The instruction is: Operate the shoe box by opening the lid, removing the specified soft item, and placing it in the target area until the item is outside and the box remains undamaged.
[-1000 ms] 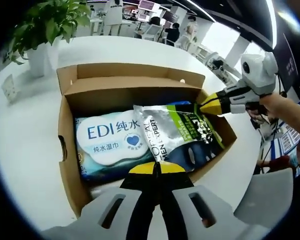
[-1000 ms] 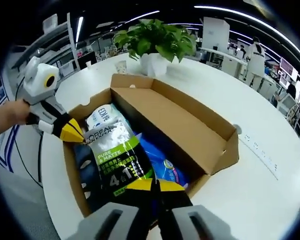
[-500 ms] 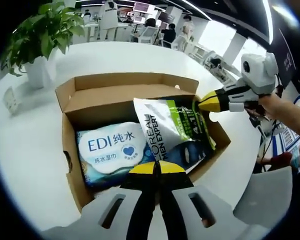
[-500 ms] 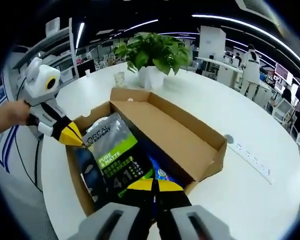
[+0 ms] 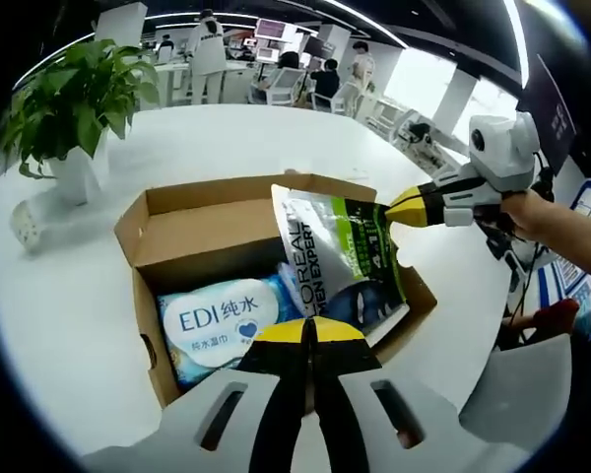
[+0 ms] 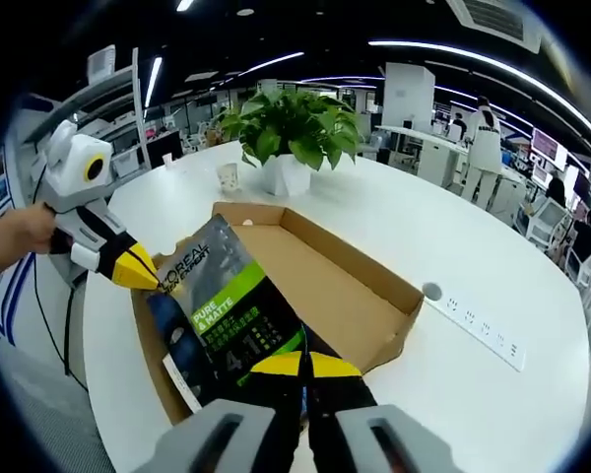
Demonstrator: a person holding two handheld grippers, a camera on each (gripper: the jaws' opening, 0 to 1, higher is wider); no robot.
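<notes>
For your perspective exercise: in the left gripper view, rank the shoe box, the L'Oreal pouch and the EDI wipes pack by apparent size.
1. Shoe box, clearly largest.
2. L'Oreal pouch.
3. EDI wipes pack.
The pouch is lifted nearer the camera, and the wipes are partly hidden, so ranks two and three are unsure.

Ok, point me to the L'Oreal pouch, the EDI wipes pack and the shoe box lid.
L'Oreal pouch (image 5: 337,261): left gripper view, on its printed front face.
EDI wipes pack (image 5: 227,317): left gripper view, on its white label.
shoe box lid (image 6: 325,286): right gripper view, on the inner face of the opened flap.
</notes>
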